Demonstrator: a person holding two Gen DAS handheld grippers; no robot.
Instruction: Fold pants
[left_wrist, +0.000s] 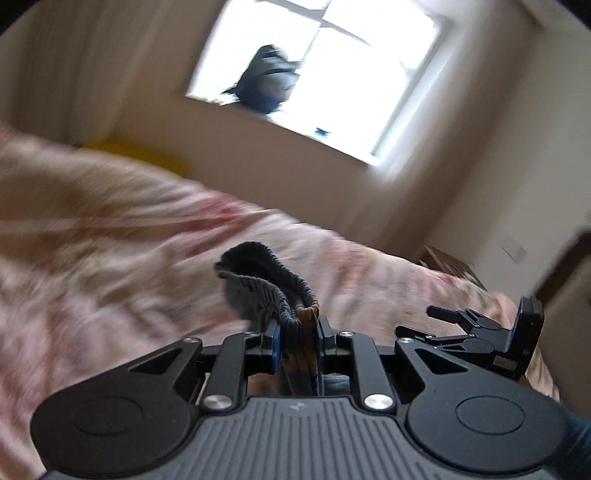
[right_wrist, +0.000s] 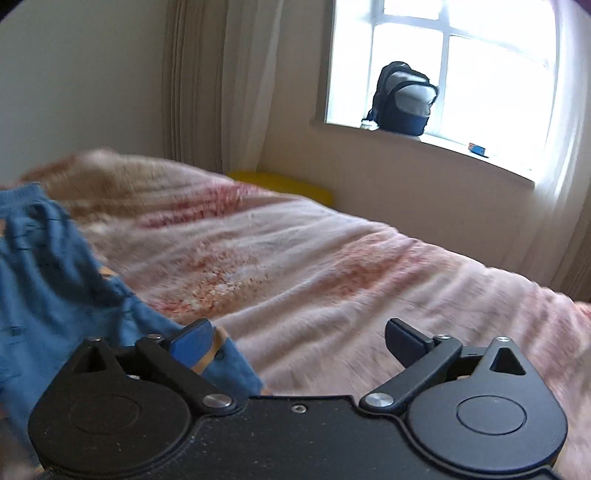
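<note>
Left wrist view shows us holding the left gripper (left_wrist: 298, 334) with its fingers (left_wrist: 274, 341) clamped on the elastic waistband of the pants (left_wrist: 266, 284), a gathered grey-blue band that sticks up past the fingertips above the bed (left_wrist: 110, 236). Our right gripper (left_wrist: 480, 332) shows at the right edge of this view, over the bed's right side. The background is blurred, with a backpack (left_wrist: 267, 79) on the windowsill (left_wrist: 288, 129).

From the right wrist view, the right gripper (right_wrist: 299, 341) has its fingers (right_wrist: 194, 345) wide apart, with nothing between them. The blue cloth of the pants (right_wrist: 55, 280) hangs at the left, and a fold of it lies just behind the left finger; whether it touches the pad we cannot tell. The bed's pink patterned cover (right_wrist: 332, 266) stretches ahead towards a yellow object (right_wrist: 284, 184) beyond its far edge.
</note>
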